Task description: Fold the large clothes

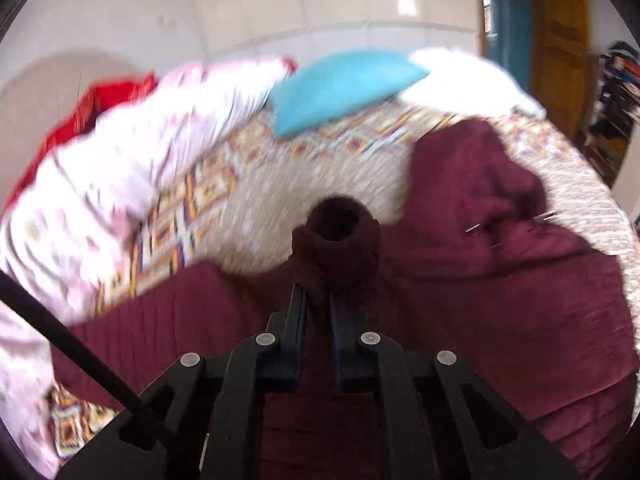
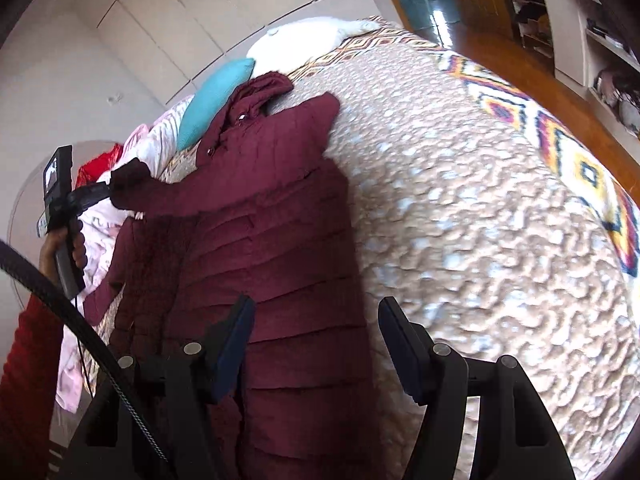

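Note:
A long maroon quilted coat (image 2: 276,264) lies lengthwise on the patterned bedspread (image 2: 480,200), hood towards the pillows. My left gripper (image 1: 318,300) is shut on the coat's sleeve cuff (image 1: 338,240) and holds it raised over the coat body (image 1: 520,320). It also shows in the right wrist view (image 2: 106,192), gripping the sleeve end at the coat's left side. My right gripper (image 2: 316,320) is open and empty, hovering over the coat's lower right edge.
A turquoise pillow (image 1: 340,88) and a white pillow (image 1: 468,76) lie at the head of the bed. A pink floral duvet (image 1: 120,168) and red cloth (image 1: 104,104) are piled along the wall side. Wooden floor and shelves (image 2: 592,40) are on the right.

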The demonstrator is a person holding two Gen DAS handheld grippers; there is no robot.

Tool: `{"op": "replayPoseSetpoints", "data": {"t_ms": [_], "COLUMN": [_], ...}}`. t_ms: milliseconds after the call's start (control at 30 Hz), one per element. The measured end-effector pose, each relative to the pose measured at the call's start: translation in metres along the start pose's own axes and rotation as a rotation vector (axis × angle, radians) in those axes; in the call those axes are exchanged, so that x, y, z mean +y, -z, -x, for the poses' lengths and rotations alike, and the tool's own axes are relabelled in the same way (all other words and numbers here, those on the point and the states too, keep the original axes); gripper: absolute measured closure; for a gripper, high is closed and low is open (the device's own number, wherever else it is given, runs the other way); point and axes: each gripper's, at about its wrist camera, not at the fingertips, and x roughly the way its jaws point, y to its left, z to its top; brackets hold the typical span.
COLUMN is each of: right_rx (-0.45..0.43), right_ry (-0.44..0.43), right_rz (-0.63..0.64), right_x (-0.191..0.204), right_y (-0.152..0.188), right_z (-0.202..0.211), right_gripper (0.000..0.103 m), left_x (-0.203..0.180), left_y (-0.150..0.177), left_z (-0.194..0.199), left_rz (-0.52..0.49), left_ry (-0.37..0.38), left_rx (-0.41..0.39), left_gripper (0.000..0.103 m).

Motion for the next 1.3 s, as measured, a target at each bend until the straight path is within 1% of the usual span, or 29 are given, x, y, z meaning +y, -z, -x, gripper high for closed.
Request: {"op": "replayPoseSetpoints", "data": {"t_ms": [100, 200, 267, 333, 367, 400, 467, 500, 533, 567, 600, 633, 667, 733, 800, 833, 900, 933, 1000, 1033, 1133, 1200, 1267, 1300], "right_rx": [0.023, 0.026, 0.022, 0.01, 0.006, 0.006, 0.016, 0.021, 0.03, 0.042, 0.057, 0.067, 0.073, 0.073, 0.082, 0.08, 0.077, 0.083, 0.091, 0.103, 0.113, 0.108, 0.102, 0.101], "right_ry": [0.001, -0.006, -0.021, -0.017, -0.01, -0.001, 0.012, 0.015, 0.019, 0.02, 0.02, 0.023, 0.035, 0.097, 0.161, 0.183, 0.207, 0.211, 0.19, 0.175, 0.148, 0.139, 0.133, 0.126], "right_rz": [0.048, 0.082, 0.095, 0.129, 0.148, 0.165, 0.184, 0.189, 0.197, 0.203, 0.207, 0.211, 0.222, 0.255, 0.276, 0.29, 0.317, 0.327, 0.341, 0.346, 0.368, 0.39, 0.405, 0.409], "right_x": [0.026, 0.056, 0.072, 0.091, 0.1, 0.107, 0.119, 0.125, 0.131, 0.137, 0.145, 0.15, 0.157, 0.167, 0.171, 0.174, 0.179, 0.181, 0.185, 0.186, 0.193, 0.198, 0.202, 0.203], "right_y": [-0.013, -0.035, -0.046, -0.055, -0.058, -0.062, -0.069, -0.072, -0.075, -0.079, -0.083, -0.086, -0.089, -0.089, -0.088, -0.086, -0.081, -0.076, -0.067, -0.06, -0.041, -0.028, -0.02, -0.013], "right_z": [-0.022, -0.047, -0.059, -0.071, -0.077, -0.086, -0.106, -0.113, -0.123, -0.133, -0.146, -0.155, -0.165, -0.184, -0.196, -0.199, -0.197, -0.193, -0.182, -0.174, -0.153, -0.138, -0.126, -0.118], "right_gripper": [0.034, 0.034, 0.034, 0.034, 0.034, 0.034, 0.034, 0.034, 0.034, 0.034, 0.034, 0.034, 0.034, 0.034, 0.034, 0.034, 0.034, 0.034, 0.034, 0.034, 0.034, 0.034, 0.034, 0.034], "left_x": [0.015, 0.024, 0.029, 0.031, 0.032, 0.036, 0.057, 0.065, 0.08, 0.099, 0.113, 0.139, 0.156, 0.201, 0.25, 0.273, 0.31, 0.333, 0.359, 0.373, 0.392, 0.397, 0.403, 0.405], "left_y": [0.027, 0.055, 0.067, 0.073, 0.075, 0.078, 0.086, 0.088, 0.093, 0.099, 0.103, 0.109, 0.113, 0.124, 0.137, 0.145, 0.16, 0.173, 0.188, 0.198, 0.216, 0.221, 0.224, 0.221], "left_z": [-0.035, -0.071, -0.082, -0.074, -0.069, -0.062, -0.04, -0.032, -0.021, -0.011, -0.005, 0.004, 0.009, 0.014, 0.012, 0.01, 0.004, -0.001, -0.011, -0.018, -0.033, -0.045, -0.057, -0.06], "left_rz": [0.036, 0.087, 0.113, 0.103, 0.097, 0.097, 0.135, 0.152, 0.182, 0.219, 0.245, 0.289, 0.318, 0.395, 0.486, 0.539, 0.638, 0.715, 0.809, 0.867, 0.965, 1.001, 1.015, 1.002], "left_ry": [-0.017, 0.016, 0.027, 0.042, 0.045, 0.055, 0.108, 0.116, 0.12, 0.12, 0.117, 0.104, 0.09, 0.034, -0.03, -0.046, -0.055, -0.059, -0.037, -0.002, 0.047, 0.063, 0.073, 0.058], "left_rx": [0.065, 0.152, 0.17, 0.154, 0.154, 0.152, 0.13, 0.125, 0.115, 0.102, 0.094, 0.082, 0.076, 0.064, 0.073, 0.085, 0.098, 0.112, 0.125, 0.132, 0.141, 0.149, 0.154, 0.142], "left_gripper": [0.091, 0.091, 0.091, 0.09, 0.084, 0.081, 0.073, 0.07, 0.063, 0.058, 0.057, 0.054, 0.05, 0.042, 0.041, 0.041, 0.041, 0.041, 0.041, 0.041, 0.041, 0.041, 0.041, 0.04]}}
